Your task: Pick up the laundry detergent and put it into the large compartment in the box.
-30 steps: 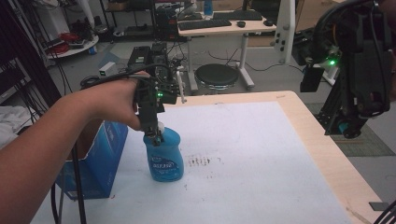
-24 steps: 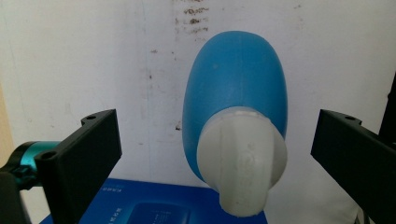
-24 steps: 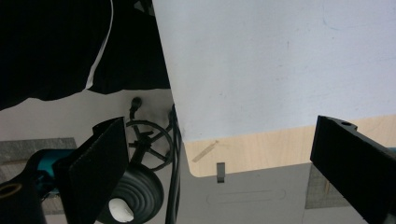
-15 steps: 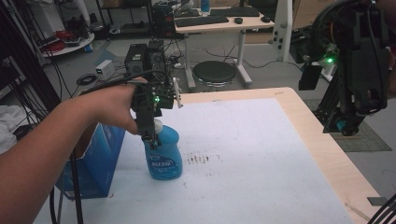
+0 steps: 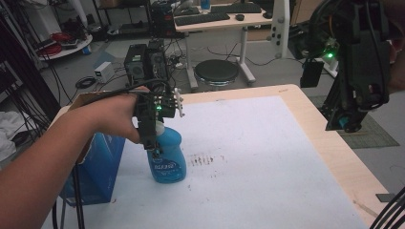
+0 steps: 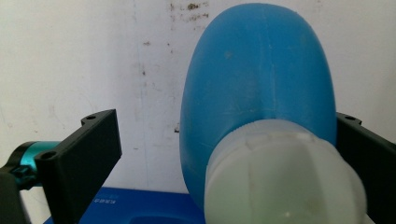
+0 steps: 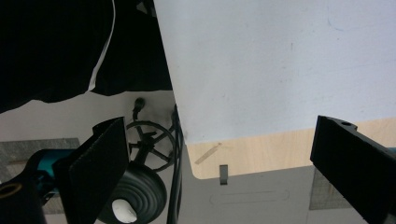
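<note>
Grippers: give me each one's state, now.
Left gripper: open, jaws either side of the blue bottle, one jaw clear of it.
Right gripper: open, holding nothing.

Blue bottle, white cap, black tongs

Between the left tongs' (image 6: 224, 163) black jaws: a blue bottle (image 6: 261, 79) with a white cap (image 6: 285, 177). Beneath them, a white table (image 5: 267, 143) with a pale wood rim and brown smudges (image 5: 203, 160).

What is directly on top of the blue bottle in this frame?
The blue bottle carries a white cap, and the left gripper hangs over it with its jaws open on either side. From the high view the gripper covers most of the cap.
</note>
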Demonstrator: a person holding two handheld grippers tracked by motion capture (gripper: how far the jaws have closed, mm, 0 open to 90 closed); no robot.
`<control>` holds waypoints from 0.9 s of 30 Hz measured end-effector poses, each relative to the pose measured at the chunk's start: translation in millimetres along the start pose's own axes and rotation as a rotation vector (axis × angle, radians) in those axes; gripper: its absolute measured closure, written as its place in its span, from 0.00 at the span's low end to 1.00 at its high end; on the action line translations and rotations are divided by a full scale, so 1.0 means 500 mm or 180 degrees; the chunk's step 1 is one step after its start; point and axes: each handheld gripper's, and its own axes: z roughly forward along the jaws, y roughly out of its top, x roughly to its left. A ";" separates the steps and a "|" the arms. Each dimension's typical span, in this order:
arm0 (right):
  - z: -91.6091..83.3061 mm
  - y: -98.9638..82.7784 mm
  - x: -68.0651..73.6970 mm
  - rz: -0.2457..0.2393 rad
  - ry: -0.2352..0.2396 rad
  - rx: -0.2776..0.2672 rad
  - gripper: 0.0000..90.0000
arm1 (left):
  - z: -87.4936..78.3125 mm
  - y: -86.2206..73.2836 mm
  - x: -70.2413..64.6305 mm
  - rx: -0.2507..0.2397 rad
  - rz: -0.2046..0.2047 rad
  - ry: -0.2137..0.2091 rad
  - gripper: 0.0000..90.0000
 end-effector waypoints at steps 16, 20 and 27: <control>-0.002 0.001 0.001 -0.0017 -0.0016 -0.0014 0.04 | 0.010 0.011 -0.002 0.0025 0.0065 -0.0003 0.02; -0.001 -0.001 0.000 -0.0020 -0.0013 0.0000 0.04 | 0.010 0.015 -0.006 0.0099 0.0063 0.0009 0.02; 0.002 -0.006 0.000 -0.0021 -0.0006 -0.0014 0.04 | 0.011 0.019 -0.007 0.0183 0.0072 0.0023 0.02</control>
